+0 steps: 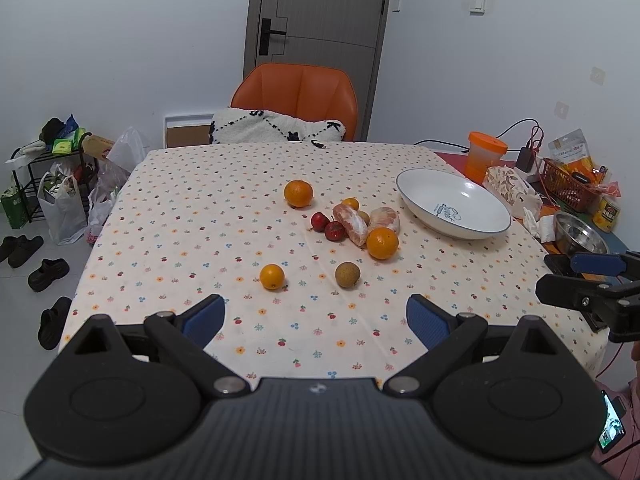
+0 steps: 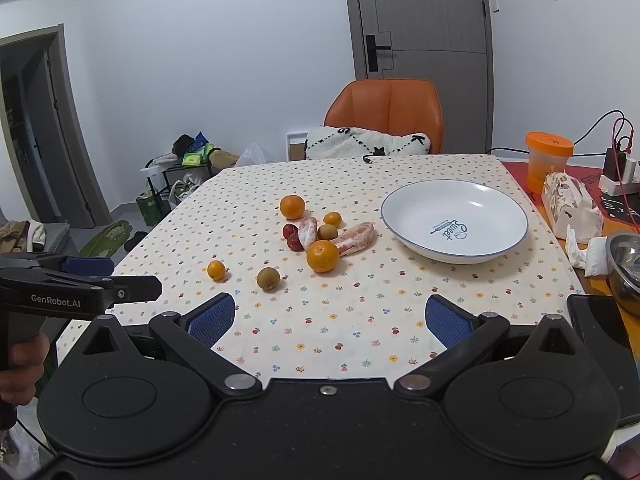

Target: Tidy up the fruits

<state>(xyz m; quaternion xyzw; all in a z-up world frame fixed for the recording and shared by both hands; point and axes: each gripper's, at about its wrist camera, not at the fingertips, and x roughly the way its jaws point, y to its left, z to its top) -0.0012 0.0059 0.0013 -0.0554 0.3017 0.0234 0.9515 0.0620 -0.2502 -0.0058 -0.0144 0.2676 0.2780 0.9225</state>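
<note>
On floral tablecloth [image 1: 224,184]: scattered fruit, empty plate [image 2: 454,222]; orange chair [image 1: 296,96] behind.

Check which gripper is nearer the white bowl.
Right. The right gripper hovers open over the near table edge, the white bowl just ahead-right. The left gripper, also open, sits farther left.

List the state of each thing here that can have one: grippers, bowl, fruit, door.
left gripper: open, holding nothing
right gripper: open, holding nothing
white bowl: upright, nothing in it
oranges: whole, loose on the tablecloth
pomelo segments: peeled, lying among the fruit
orange cup: lid on
grey door: shut
steel bowl: upright, contents not visible
</note>
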